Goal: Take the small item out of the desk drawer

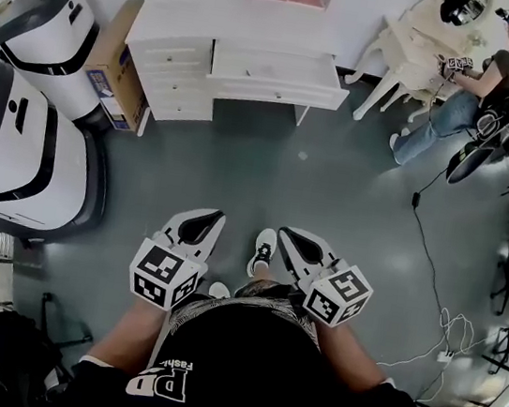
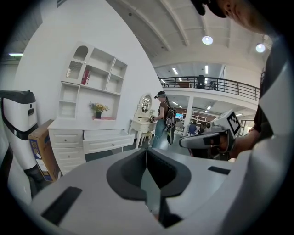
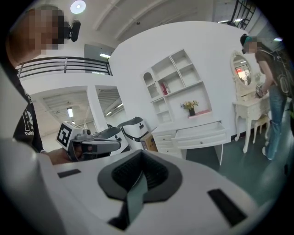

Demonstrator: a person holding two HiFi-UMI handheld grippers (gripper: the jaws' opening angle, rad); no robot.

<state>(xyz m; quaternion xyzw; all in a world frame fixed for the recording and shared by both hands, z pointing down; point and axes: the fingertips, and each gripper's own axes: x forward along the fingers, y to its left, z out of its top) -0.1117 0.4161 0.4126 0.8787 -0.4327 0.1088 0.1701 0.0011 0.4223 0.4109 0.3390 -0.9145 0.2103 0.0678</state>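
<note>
Head view: approach stage; left gripper (image 1: 202,221) and right gripper (image 1: 294,240) sit closed and empty, well apart from the desk (image 1: 206,22) and its open drawer (image 1: 276,89), which must be reached next.

Desk drawer (image 1: 279,71): wide, shallow, white. Standing pulled open and lying level, projecting forward from the front of the white desk (image 1: 234,22), just right of the stack of smaller closed drawers (image 1: 177,77). Showing a pale interior from above; contents sitting too far off for making out.
</note>
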